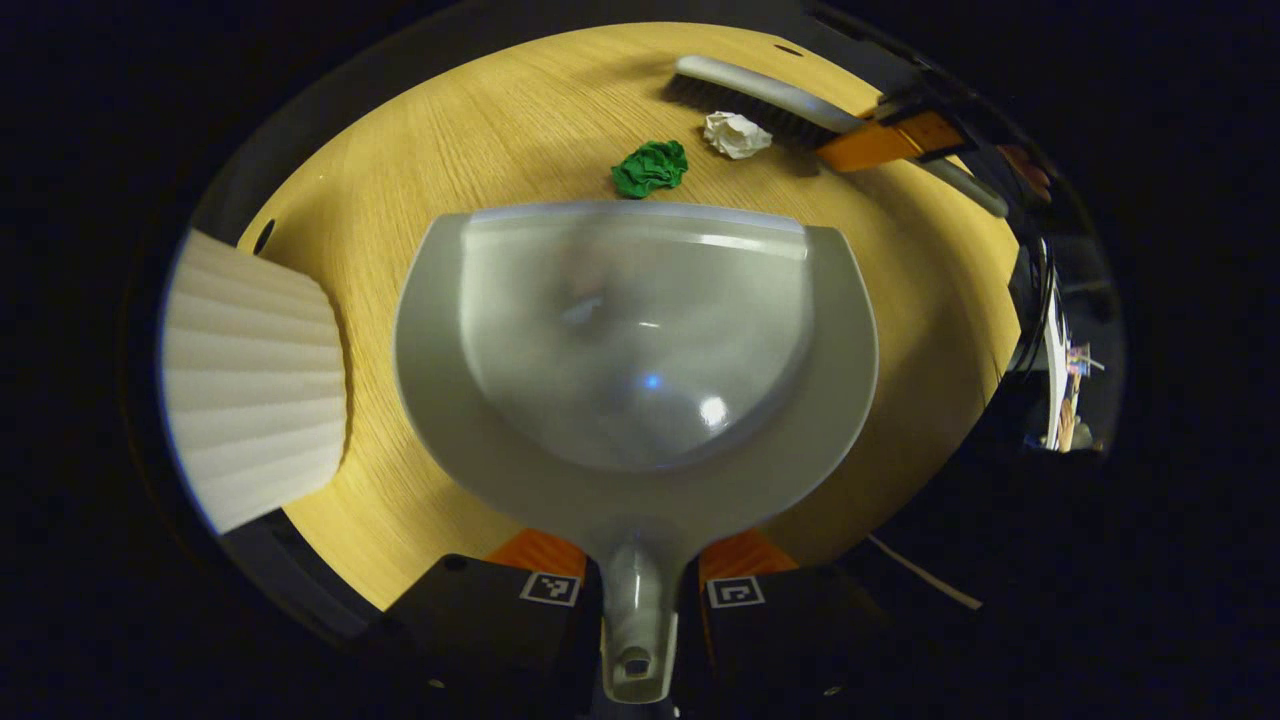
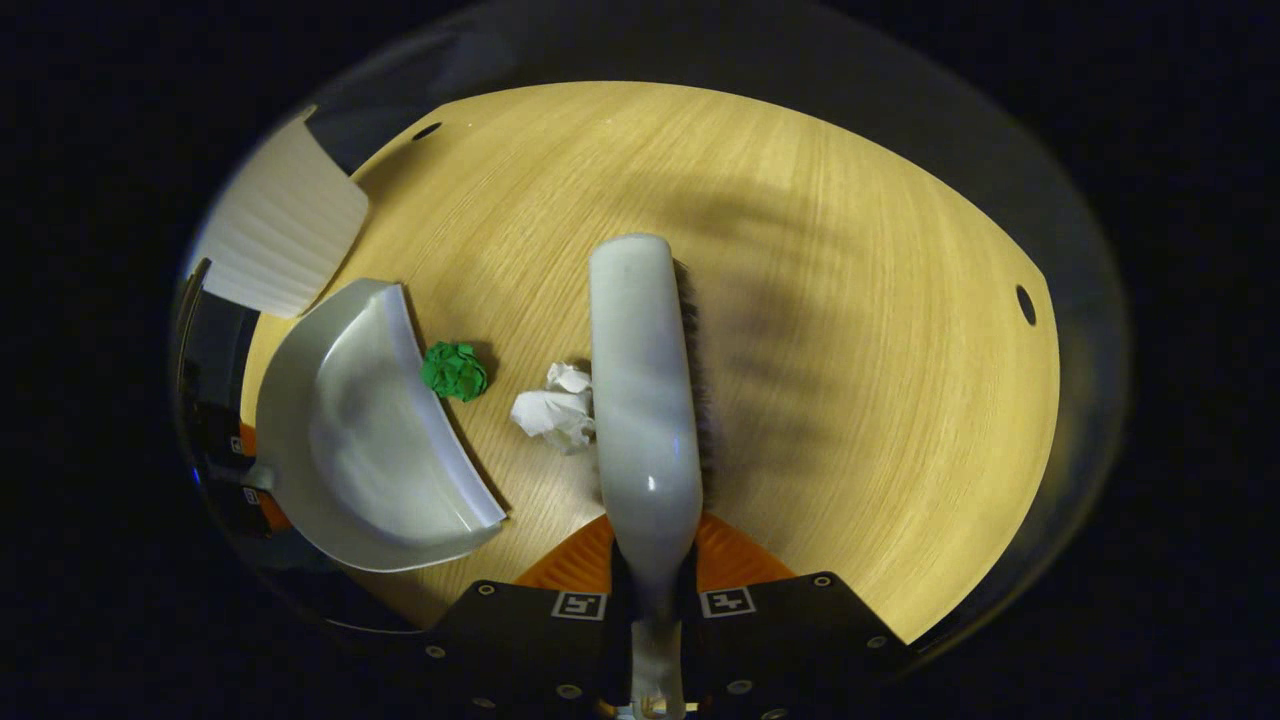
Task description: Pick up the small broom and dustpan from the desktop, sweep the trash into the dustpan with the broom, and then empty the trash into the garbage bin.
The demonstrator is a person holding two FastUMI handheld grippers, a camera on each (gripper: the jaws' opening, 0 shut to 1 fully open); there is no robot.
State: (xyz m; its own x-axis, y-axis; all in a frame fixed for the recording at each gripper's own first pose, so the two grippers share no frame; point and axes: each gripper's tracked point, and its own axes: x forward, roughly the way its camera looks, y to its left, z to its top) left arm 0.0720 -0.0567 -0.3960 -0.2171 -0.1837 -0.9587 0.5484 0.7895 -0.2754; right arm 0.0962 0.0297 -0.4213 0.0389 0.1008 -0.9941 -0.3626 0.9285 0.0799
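- The left gripper (image 1: 640, 590) has its jaws closed on the handle of the grey dustpan (image 1: 640, 350), whose front lip faces the trash on the wooden bench (image 1: 480, 130).
- The right gripper (image 2: 655, 590) has its jaws clamped on the handle of the small broom (image 2: 643, 400), bristles on the side away from the dustpan.
- A white paper wad (image 2: 555, 410) touches the broom head; a green paper wad (image 2: 455, 370) lies just beside the dustpan lip.
- A white ribbed garbage bin (image 1: 250, 380) stands at the bench edge, near the dustpan.
- Beyond the broom the bench is bare wood out to its rounded edge.
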